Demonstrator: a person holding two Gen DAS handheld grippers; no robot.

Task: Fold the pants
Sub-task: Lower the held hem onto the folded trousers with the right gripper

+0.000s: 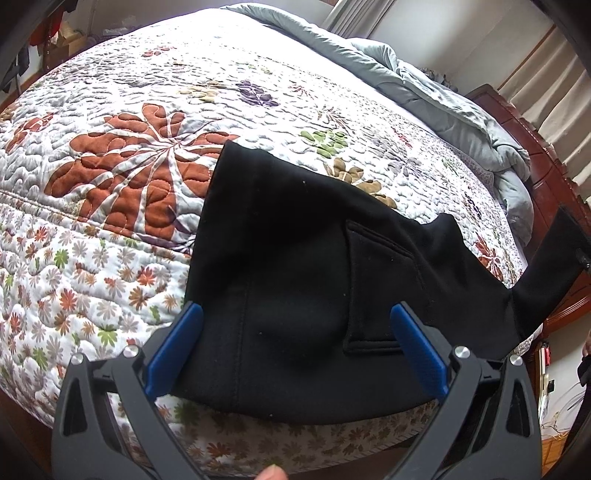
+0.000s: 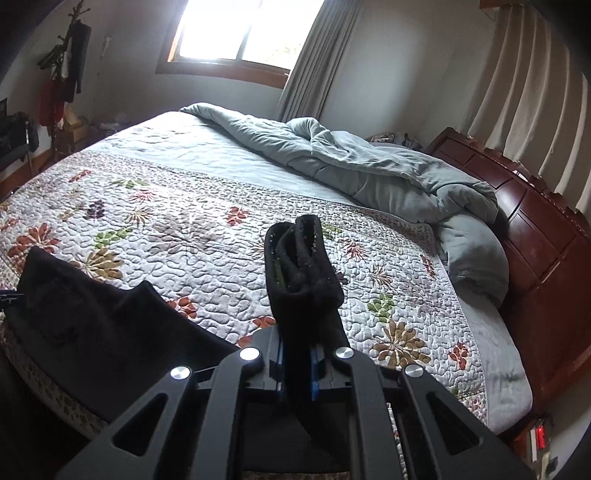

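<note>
Black pants [image 1: 295,266] lie on the near edge of the bed, a back pocket [image 1: 376,280] facing up. My left gripper [image 1: 295,314] is open, its blue fingers [image 1: 177,347] spread above the waist end of the pants, holding nothing. My right gripper [image 2: 297,354] is shut on a bunched end of the pants [image 2: 303,266], which sticks up between its fingers and is lifted above the bed. In the left wrist view this lifted part [image 1: 546,266] rises at the far right. The rest of the pants [image 2: 96,325] lies to the left in the right wrist view.
The bed carries a floral quilt [image 1: 147,155]. A rumpled grey duvet [image 2: 369,170] lies along the far side by the dark wooden headboard [image 2: 546,258]. Curtains and a window [image 2: 236,29] stand behind. Clothes hang at the far left [image 2: 62,74].
</note>
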